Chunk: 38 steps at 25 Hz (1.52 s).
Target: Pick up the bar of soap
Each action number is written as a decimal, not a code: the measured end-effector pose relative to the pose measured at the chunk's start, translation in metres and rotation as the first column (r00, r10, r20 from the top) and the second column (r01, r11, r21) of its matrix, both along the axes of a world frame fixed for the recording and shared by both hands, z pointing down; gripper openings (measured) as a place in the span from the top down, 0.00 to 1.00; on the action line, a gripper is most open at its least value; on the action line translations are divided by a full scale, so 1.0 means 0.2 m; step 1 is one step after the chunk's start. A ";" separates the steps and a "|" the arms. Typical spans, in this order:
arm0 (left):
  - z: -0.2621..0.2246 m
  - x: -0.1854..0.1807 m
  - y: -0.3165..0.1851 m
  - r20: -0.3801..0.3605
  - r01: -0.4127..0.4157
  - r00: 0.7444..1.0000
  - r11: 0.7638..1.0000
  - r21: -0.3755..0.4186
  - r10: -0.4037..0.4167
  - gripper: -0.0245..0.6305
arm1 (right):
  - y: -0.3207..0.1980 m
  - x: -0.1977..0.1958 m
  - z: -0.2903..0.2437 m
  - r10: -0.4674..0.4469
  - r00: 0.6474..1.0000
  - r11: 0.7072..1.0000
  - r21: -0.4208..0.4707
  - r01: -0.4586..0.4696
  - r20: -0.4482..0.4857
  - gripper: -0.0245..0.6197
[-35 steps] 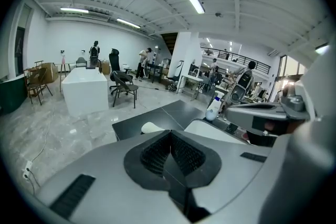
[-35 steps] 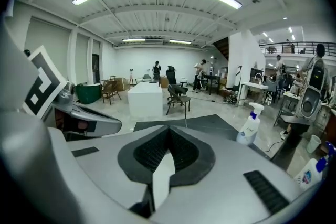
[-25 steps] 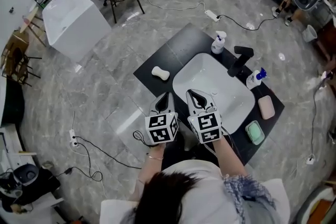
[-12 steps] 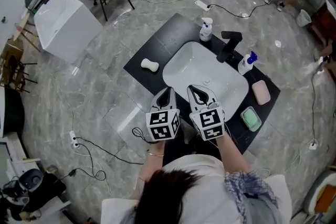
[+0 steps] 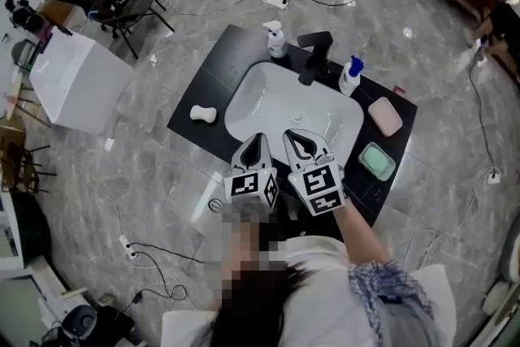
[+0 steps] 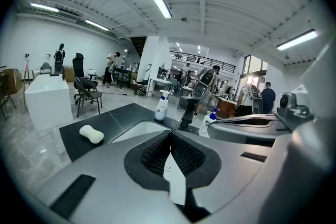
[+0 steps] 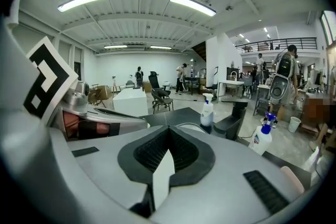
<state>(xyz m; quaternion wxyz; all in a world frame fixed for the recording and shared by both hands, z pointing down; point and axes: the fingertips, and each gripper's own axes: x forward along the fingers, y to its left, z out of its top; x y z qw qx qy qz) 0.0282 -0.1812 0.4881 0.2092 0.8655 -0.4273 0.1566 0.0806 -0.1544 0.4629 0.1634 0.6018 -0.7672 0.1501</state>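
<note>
The bar of soap [image 5: 203,114] is white and bone-shaped. It lies on the left part of the black counter [image 5: 197,85]; the left gripper view shows the soap [image 6: 91,134] low at the left. My left gripper [image 5: 257,140] and right gripper [image 5: 301,140] hover side by side over the near rim of the white basin [image 5: 268,97]. Both are shut with nothing between the pads. The soap lies to the left of the left gripper, well apart from it. In their own views the left gripper [image 6: 169,136] and right gripper [image 7: 168,131] show closed, empty jaws.
Behind the basin stand a black faucet [image 5: 313,53], a white spray bottle [image 5: 276,39] and a blue-topped bottle [image 5: 350,75]. A pink block [image 5: 384,116] and a green one [image 5: 377,161] lie on the counter's right end. Cables, a chair [image 5: 122,8] and a white tub [image 5: 77,81] stand on the floor.
The head view has swung, so the counter and basin now sit further left and nearer the grippers. Both grippers stay side by side and shut.
</note>
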 end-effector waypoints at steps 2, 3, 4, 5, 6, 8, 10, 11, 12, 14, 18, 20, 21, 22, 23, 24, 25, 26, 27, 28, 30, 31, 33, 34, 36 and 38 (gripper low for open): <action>0.00 0.09 0.03 -0.001 -0.047 0.999 0.999 0.001 0.047 0.95 | 0.04 0.09 0.01 0.048 0.999 0.999 -0.006 -0.048 0.005 0.94; 0.00 0.14 0.05 0.001 -0.072 0.997 0.997 0.002 0.072 0.95 | 0.05 0.14 0.02 0.075 0.997 0.997 -0.006 -0.075 0.005 0.94; 0.01 0.19 0.07 0.003 -0.099 0.995 0.995 0.002 0.099 0.95 | 0.08 0.19 0.02 0.101 0.995 0.995 -0.007 -0.101 0.004 0.94; 0.01 0.23 0.09 0.005 -0.125 0.992 0.992 0.001 0.125 0.95 | 0.10 0.23 0.02 0.126 0.992 0.992 -0.007 -0.126 0.003 0.94; 0.02 0.27 0.12 0.007 -0.149 0.989 0.989 -0.002 0.149 0.95 | 0.13 0.27 0.03 0.149 0.989 0.989 -0.009 -0.149 0.002 0.94; 0.04 0.35 0.17 0.010 -0.189 0.982 0.982 -0.008 0.189 0.95 | 0.18 0.34 0.04 0.183 0.983 0.983 -0.013 -0.183 -0.003 0.94; 0.04 0.44 0.21 0.007 -0.230 0.973 0.973 -0.011 0.230 0.95 | 0.24 0.42 0.04 0.219 0.976 0.975 -0.016 -0.220 -0.009 0.94; 0.05 0.48 0.24 0.004 -0.255 0.967 0.967 -0.011 0.255 0.95 | 0.27 0.46 0.05 0.242 0.970 0.970 -0.019 -0.242 -0.011 0.94; 0.05 0.53 0.27 0.001 -0.281 0.960 0.960 -0.011 0.281 0.95 | 0.30 0.50 0.05 0.266 0.964 0.964 -0.023 -0.266 -0.012 0.94; 0.05 0.62 0.32 -0.002 -0.327 0.945 0.945 -0.012 0.327 0.95 | 0.37 0.57 0.07 0.307 0.951 0.951 -0.032 -0.308 -0.017 0.94; 0.07 0.77 0.43 -0.004 -0.401 0.916 0.916 -0.020 0.401 0.95 | 0.50 0.73 0.10 0.388 0.921 0.920 -0.050 -0.389 -0.021 0.94; 0.07 0.83 0.48 -0.005 -0.429 0.903 0.903 -0.024 0.429 0.95 | 0.56 0.80 0.10 0.422 0.906 0.904 -0.056 -0.423 -0.021 0.94; 0.08 0.86 0.51 -0.004 -0.441 0.898 0.897 -0.026 0.441 0.95 | 0.59 0.83 0.11 0.438 0.899 0.897 -0.058 -0.438 -0.021 0.94; 0.08 0.88 0.53 -0.004 -0.450 0.893 0.892 -0.028 0.450 0.95 | 0.62 0.86 0.11 0.451 0.892 0.890 -0.061 -0.451 -0.022 0.94; 0.09 0.90 0.55 -0.003 -0.458 0.889 0.888 -0.030 0.458 0.95 | 0.65 0.88 0.12 0.462 0.887 0.884 -0.065 -0.463 -0.023 0.94; 0.09 0.92 0.56 -0.003 -0.465 0.885 0.885 -0.032 0.465 0.95 | 0.67 0.91 0.13 0.471 0.882 0.879 -0.070 -0.471 -0.026 0.94; 0.10 0.94 0.58 -0.003 -0.471 0.882 0.882 -0.034 0.471 0.95 | 0.69 0.93 0.15 0.478 0.878 0.875 -0.076 -0.479 -0.031 0.94; 0.10 0.96 0.59 -0.001 -0.476 0.879 0.879 -0.037 0.476 0.95 | 0.71 0.95 0.16 0.484 0.874 0.870 -0.083 -0.485 -0.034 0.94; 0.11 0.97 0.60 0.000 -0.481 0.876 0.876 -0.040 0.482 0.95 | 0.73 0.97 0.18 0.490 0.871 0.866 -0.089 -0.491 -0.035 0.94; 0.12 0.98 0.62 0.002 -0.485 0.874 0.874 -0.043 0.485 0.95 | 0.74 0.99 0.19 0.497 0.867 0.862 -0.094 -0.497 -0.032 0.94; 0.14 0.98 0.63 0.009 -0.487 0.873 0.872 -0.052 0.488 0.95 | 0.76 1.03 0.22 0.511 0.860 0.854 -0.097 -0.510 -0.024 0.94; 0.15 0.98 0.63 0.014 -0.486 0.873 0.872 -0.057 0.488 0.95 | 0.77 1.05 0.23 0.518 0.855 0.850 -0.096 -0.517 -0.023 0.94; 0.16 0.98 0.63 0.021 -0.489 0.871 0.870 -0.063 0.491 0.95 | 0.78 1.08 0.25 0.527 0.850 0.843 -0.109 -0.526 -0.028 0.94; 0.16 0.98 0.63 0.023 -0.493 0.868 0.867 -0.065 0.495 0.95 | 0.79 1.10 0.27 0.524 0.851 0.843 -0.121 -0.524 -0.035 0.94; 0.17 0.99 0.63 0.029 -0.503 0.862 0.861 -0.069 0.506 0.95 | 0.79 1.12 0.31 0.506 0.861 0.849 -0.148 -0.507 -0.048 0.94; 0.18 0.98 0.62 0.037 -0.508 0.858 0.858 -0.074 0.512 0.95 | 0.80 1.14 0.36 0.489 0.870 0.854 -0.169 -0.492 -0.058 0.94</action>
